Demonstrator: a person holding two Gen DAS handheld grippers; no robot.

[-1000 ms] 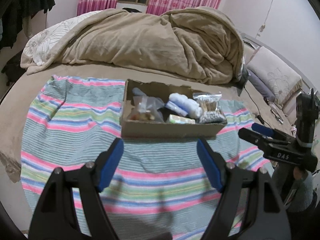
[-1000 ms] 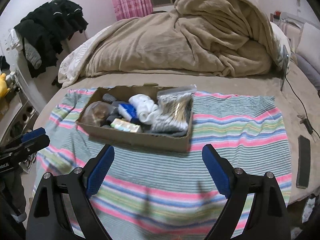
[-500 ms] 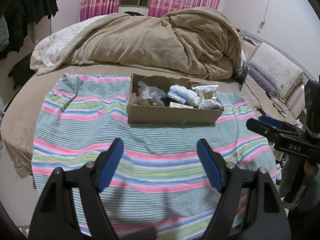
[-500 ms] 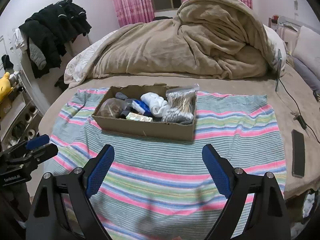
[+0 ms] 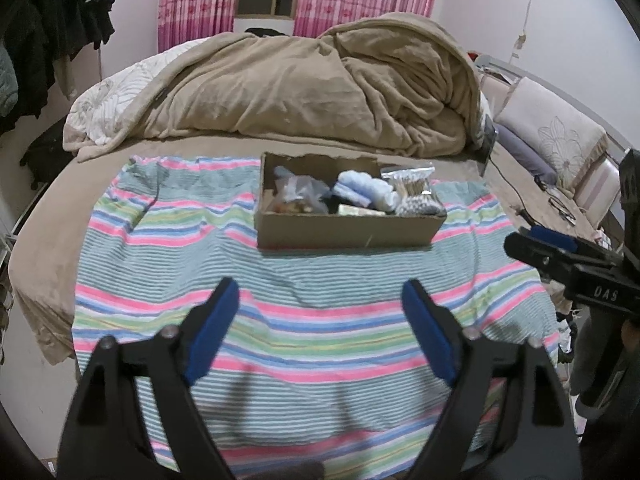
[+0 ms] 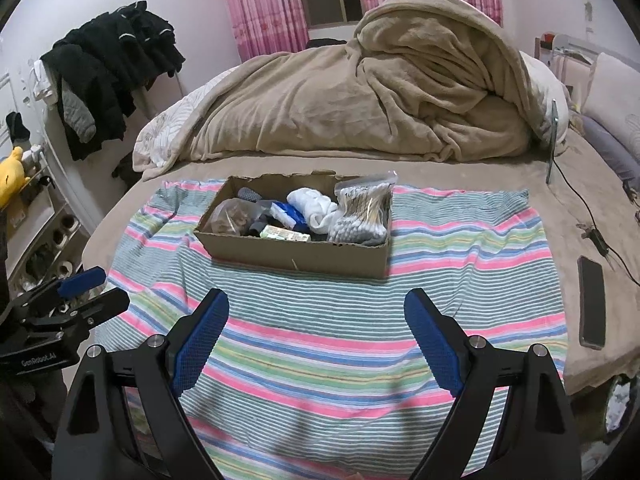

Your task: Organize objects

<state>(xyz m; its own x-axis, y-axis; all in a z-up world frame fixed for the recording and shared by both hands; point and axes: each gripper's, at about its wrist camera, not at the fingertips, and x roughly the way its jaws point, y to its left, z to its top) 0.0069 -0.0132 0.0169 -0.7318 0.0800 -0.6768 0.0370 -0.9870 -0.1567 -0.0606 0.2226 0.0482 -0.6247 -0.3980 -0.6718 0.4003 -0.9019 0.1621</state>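
**A:** Since you asked where the stuff is: your cardboard box sits on the striped towel, toward its far edge, ahead of both grippers and well apart from them. Packed inside, you've got a zip bag of cotton swabs at the right end, a white rolled cloth beside it, a blue-and-white packet, a small greenish box lying against the near wall, and a clear bag with something brown at the left end.

**B:** And the grippers?

**A:** Your left gripper is spread wide, nothing between the blue pads, hanging over the near part of the towel. Same for your right gripper: wide apart, holding nothing, over the towel's near stripes. Each one shows up at the edge of the other's view.

**B:** What's around it all?

**A:** That towel is laid across the bed. Behind the box there's a heaped tan blanket. A dark phone lies on the bed right of the towel, with a black cable near it. Black clothes hang at the left, pink curtains at the back.
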